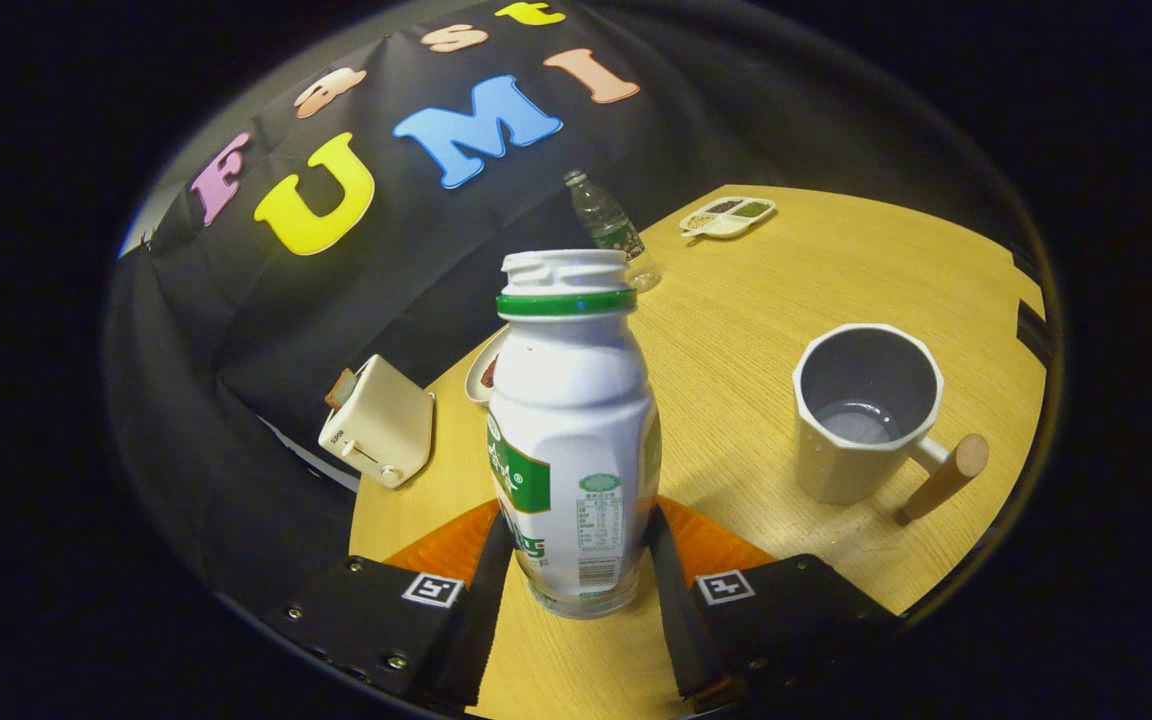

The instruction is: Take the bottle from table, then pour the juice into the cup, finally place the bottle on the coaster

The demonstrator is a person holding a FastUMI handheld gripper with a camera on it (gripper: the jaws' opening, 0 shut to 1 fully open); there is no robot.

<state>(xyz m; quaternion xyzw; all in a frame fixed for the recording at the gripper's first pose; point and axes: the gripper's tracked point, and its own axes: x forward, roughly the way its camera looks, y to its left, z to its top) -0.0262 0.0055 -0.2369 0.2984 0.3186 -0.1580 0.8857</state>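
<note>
A white plastic bottle (576, 400) with a green neck band and green label stands upright between my fingers, its mouth uncapped. My gripper (578, 525) is shut on its lower body, one finger pressing each side. An orange coaster (711, 545) lies on the wooden table (756, 300) just behind the bottle's base, showing on both sides of it. I cannot tell whether the base rests on the table or hangs just above it. Off to the right of the fingers stands a white mug (866, 410) with a wooden handle and a little pale liquid at its bottom.
A small cream toaster (381, 420) sits at the table's left edge, with a small plate (486, 370) just behind the bottle. Further back are a clear water bottle (611, 230) and a divided snack dish (728, 215).
</note>
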